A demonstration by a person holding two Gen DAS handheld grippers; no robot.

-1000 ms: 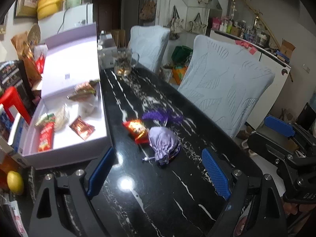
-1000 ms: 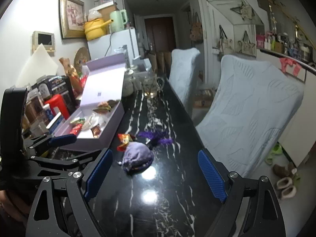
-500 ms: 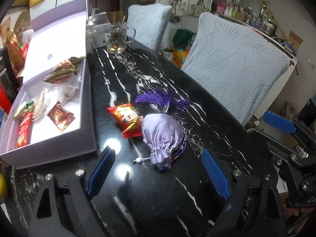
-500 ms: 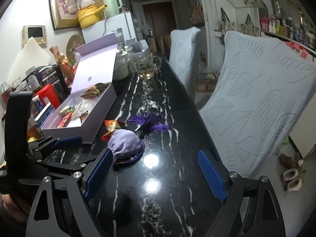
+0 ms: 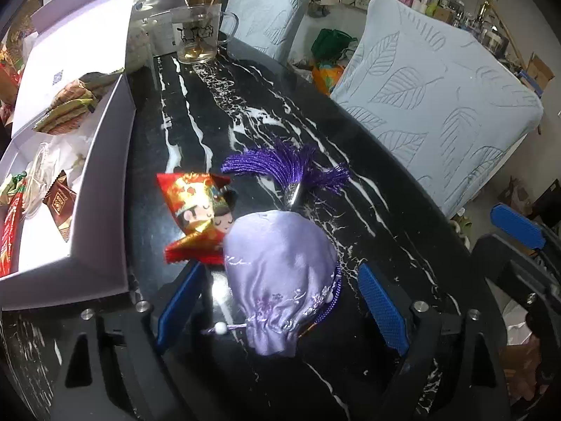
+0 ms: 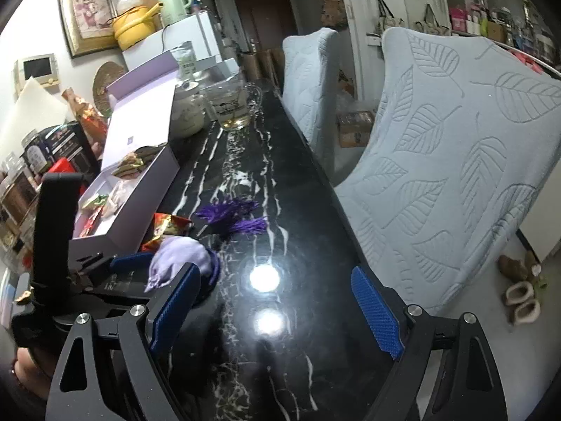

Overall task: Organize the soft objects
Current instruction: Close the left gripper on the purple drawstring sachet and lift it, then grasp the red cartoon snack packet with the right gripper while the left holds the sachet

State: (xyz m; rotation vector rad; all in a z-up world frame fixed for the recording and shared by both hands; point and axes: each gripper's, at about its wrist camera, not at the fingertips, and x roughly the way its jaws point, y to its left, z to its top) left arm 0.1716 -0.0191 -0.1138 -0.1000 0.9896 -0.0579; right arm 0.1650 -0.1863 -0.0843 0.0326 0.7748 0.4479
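Lavender drawstring pouch (image 5: 280, 266), made of shiny satin with embroidered trim, lies on its side on the black marbled worktop (image 5: 245, 105), with its gathered neck facing the camera. A purple tassel (image 5: 291, 168) fans out just beyond it, apparently tied to it by a cord. A red and gold snack packet (image 5: 196, 210) printed with cartoon figures touches the pouch's left side. Further left sits an open lilac box (image 5: 105, 182) that already holds several wrapped items.

The left hand-held gripper (image 5: 280, 301) straddles the neck end of the pouch. Its blue pads (image 5: 382, 308) have just been closing in, yet a gap shows on each side, so nothing is gripped. The right hand-held gripper (image 6: 277, 308) stands wide open above bare worktop beside the pouch, holding nothing.

The step in hand looks like picking up the pouch, probably to place it in the box. Next, the left jaws need to finish closing on the bunched fabric, firmly enough that the slippery satin does not slide free. The lift should clear the neighbouring packet, and the trailing tassel and beaded cord may drag or snag.
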